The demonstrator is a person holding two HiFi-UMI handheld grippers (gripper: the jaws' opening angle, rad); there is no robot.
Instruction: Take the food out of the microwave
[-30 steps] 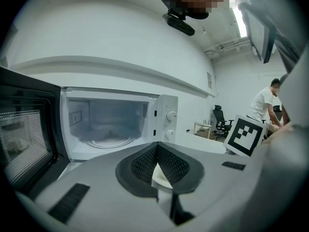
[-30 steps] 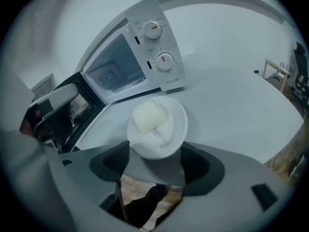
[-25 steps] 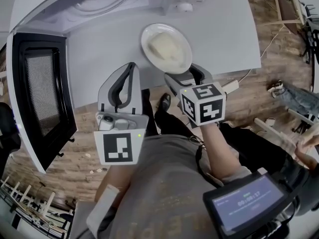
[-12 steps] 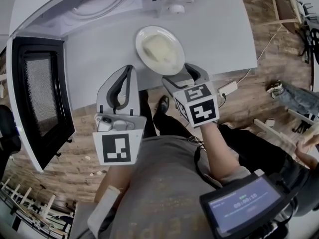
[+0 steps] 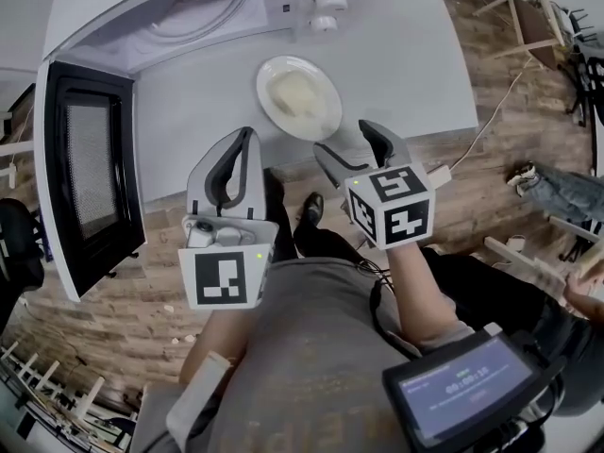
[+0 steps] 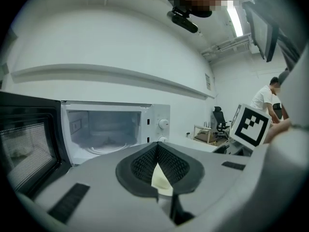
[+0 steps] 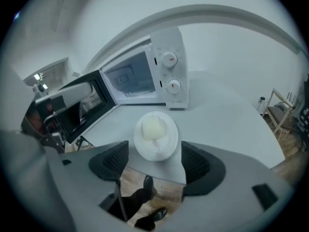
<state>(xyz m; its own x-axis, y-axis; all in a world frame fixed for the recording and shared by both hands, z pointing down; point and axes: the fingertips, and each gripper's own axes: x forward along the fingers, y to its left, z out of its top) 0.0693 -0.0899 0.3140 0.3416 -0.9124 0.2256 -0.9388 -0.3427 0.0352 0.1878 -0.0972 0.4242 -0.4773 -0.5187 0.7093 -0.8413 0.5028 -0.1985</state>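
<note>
Food (image 5: 294, 92), a pale lump, sits on a white plate (image 5: 269, 72) out on the white worktop (image 5: 396, 74), in the upper centre of the head view. The plate stands just in front of the microwave (image 5: 189, 12), which fills the upper left. The microwave's door (image 5: 90, 182) hangs wide open down the left side of the frame, and the cavity shows only its glass turntable (image 6: 104, 148).

Right gripper (image 5: 345, 140) hovers at the worktop's near edge, just short of the plate and not touching it. Its jaws stand well apart with nothing between them; in the right gripper view the plate and food lie in the centre of the frame, beyond the gap, with the wooden floor (image 7: 145, 175) below.

Left gripper (image 5: 247, 132) sits left of centre, beside the right one, near the worktop edge. Its jaws are pressed together at the tips and hold nothing.
</note>
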